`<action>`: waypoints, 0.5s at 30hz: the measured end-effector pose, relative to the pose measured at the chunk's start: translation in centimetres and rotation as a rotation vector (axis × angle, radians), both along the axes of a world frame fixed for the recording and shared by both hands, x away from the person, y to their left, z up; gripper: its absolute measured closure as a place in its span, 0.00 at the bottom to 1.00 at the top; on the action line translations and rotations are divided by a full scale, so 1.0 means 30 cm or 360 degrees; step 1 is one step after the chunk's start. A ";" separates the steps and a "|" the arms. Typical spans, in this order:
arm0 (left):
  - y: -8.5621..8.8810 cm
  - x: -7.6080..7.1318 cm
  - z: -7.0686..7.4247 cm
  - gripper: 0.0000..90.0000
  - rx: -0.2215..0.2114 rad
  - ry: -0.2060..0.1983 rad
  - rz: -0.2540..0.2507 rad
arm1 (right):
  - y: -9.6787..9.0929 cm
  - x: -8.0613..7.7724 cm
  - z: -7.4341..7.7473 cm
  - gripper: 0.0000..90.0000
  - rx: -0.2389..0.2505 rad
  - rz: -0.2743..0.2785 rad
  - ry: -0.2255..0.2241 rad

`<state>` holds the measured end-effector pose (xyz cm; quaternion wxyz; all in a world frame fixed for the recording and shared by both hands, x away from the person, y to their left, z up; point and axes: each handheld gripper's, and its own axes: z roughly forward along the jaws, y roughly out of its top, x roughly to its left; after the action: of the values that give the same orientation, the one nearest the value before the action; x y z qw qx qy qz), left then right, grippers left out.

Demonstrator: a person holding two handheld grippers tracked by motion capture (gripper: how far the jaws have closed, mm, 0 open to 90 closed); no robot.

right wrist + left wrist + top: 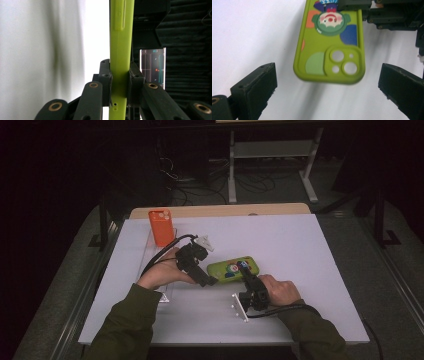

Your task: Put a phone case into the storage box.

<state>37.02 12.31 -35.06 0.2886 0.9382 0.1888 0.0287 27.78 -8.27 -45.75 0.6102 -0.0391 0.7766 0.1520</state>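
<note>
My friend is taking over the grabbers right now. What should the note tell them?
Right gripper: shut on the green phone case, clamping one end of it.
Left gripper: open, pads apart and not touching the case, whose camera end lies just ahead of them.
Orange phone case: standing upright at the far left of the white table, untouched.
Done: the green case is gripped by one gripper.
Left: probably decide where the green case goes; keep the right grip until then.

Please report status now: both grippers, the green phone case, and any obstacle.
Left gripper open, jaws wide, clear of the green phone case. Right gripper shut on the case's edge. Orange phone case stands at the table's far left, not in the way.
</note>
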 end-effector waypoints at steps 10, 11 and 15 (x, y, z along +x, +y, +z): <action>0.025 0.009 -0.002 0.02 -0.0029 -0.0001 0.0051 | -0.030 0.028 0.037 0.84 0.0172 -0.0025 0.0139; 0.028 0.012 -0.003 0.02 -0.0020 0.0002 0.0052 | -0.033 0.030 0.041 0.85 0.0195 -0.0034 0.0156; 0.034 0.018 -0.007 0.02 -0.0011 -0.0001 0.0051 | -0.042 0.040 0.059 0.85 0.0255 -0.0042 0.0227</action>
<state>37.55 13.34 -35.27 0.2915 0.9340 0.2038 0.0329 28.96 -9.55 -43.99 0.5564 0.0310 0.8039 0.2080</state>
